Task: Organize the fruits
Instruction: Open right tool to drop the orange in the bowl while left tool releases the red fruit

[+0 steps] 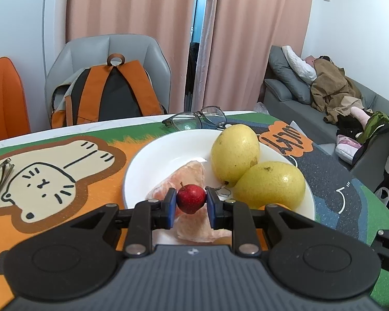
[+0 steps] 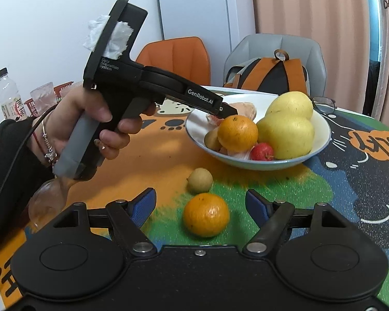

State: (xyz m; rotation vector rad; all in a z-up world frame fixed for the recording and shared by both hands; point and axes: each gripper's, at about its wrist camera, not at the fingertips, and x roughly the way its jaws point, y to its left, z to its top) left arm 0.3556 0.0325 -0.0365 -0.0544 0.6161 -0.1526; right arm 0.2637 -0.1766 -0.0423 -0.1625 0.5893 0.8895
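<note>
Your left tongs (image 1: 191, 200) grip the small red fruit (image 1: 191, 198) above the white bowl (image 1: 137, 165): release it there. Your right tongs (image 2: 201, 207) stand wide open and empty around the orange (image 2: 206, 214) on the surface (image 2: 285, 189); close on it next.

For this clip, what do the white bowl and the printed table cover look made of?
White bowl: likely glazed ceramic, judging by its smooth, glossy, opaque white wall and thick rim; melamine is possible. Table cover: seems a soft printed mat, matte with a fine speckled grain in the dark areas and cartoon cat graphics; possibly rubber or fabric-topped.
</note>
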